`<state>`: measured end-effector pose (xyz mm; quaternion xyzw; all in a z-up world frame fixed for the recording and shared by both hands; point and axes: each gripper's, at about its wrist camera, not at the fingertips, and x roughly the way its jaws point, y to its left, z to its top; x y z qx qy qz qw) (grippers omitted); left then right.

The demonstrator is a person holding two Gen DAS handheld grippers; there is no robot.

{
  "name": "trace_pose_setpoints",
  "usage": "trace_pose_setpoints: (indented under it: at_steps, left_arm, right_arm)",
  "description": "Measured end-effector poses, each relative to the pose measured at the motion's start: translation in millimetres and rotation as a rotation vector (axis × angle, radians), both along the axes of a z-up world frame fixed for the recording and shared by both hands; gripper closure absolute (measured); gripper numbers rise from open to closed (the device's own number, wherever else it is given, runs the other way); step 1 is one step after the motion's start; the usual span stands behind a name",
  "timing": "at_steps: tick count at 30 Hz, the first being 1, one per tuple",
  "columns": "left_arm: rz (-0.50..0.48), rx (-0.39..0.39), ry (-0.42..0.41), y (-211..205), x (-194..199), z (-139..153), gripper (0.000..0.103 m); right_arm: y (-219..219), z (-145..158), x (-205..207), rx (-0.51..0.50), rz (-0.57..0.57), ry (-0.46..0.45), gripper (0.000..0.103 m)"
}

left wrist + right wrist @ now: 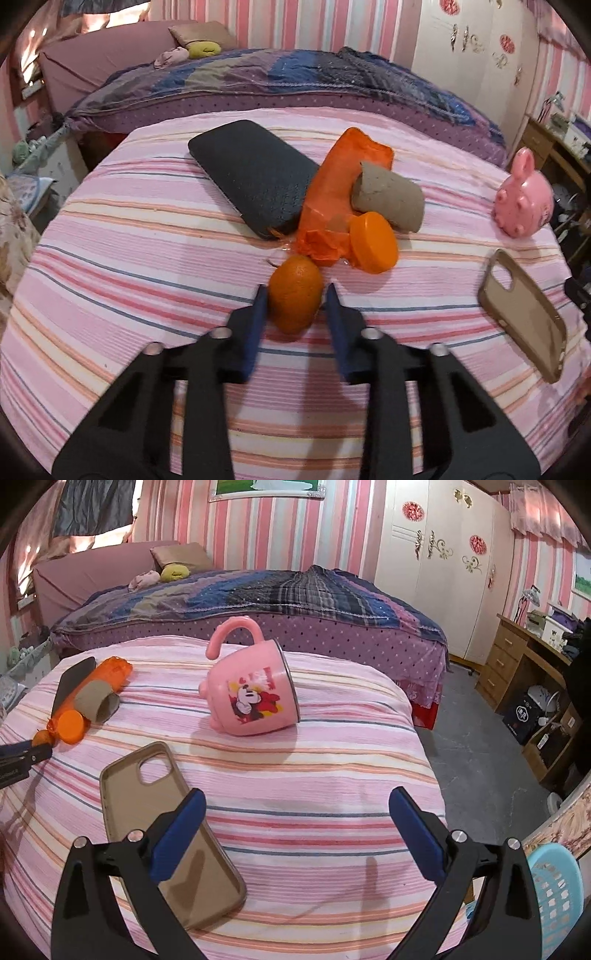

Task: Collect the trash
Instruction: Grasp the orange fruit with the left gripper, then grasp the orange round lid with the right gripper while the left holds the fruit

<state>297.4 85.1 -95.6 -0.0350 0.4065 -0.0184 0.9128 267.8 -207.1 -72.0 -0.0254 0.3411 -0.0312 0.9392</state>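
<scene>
My left gripper (295, 291) is clamped on the orange fruit (294, 293) on the striped cloth (147, 258), just short of the orange wrapper (328, 206). The fruit's underside is hidden. My right gripper (295, 805) hangs wide apart, angled down beside the phone case (147, 812).

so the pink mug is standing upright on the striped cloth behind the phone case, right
Not quite. The pink mug is lying on its side, handle up, not upright. It does sit on the striped cloth behind the phone case. The right wrist view shows it.
</scene>
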Motion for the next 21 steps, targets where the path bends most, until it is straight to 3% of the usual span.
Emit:
trace_pose_setpoints:
  at_steps: [5, 9, 21]
  left_arm:
    - [0.021, 0.0, -0.032, 5, -8, 6, 0.076]
    - [0.047, 0.08, -0.069, 17, -21, 16, 0.076]
    - [0.229, 0.092, -0.124, 105, -35, 39, 0.076]
  right_arm:
    - [9, -1, 0, -0.007, 0.03, -0.005, 0.006]
    - [29, 0, -1, 0.01, 0.086, -0.011, 0.006]
    - [121, 9, 27, 0.018, 0.213, -0.008, 0.006]
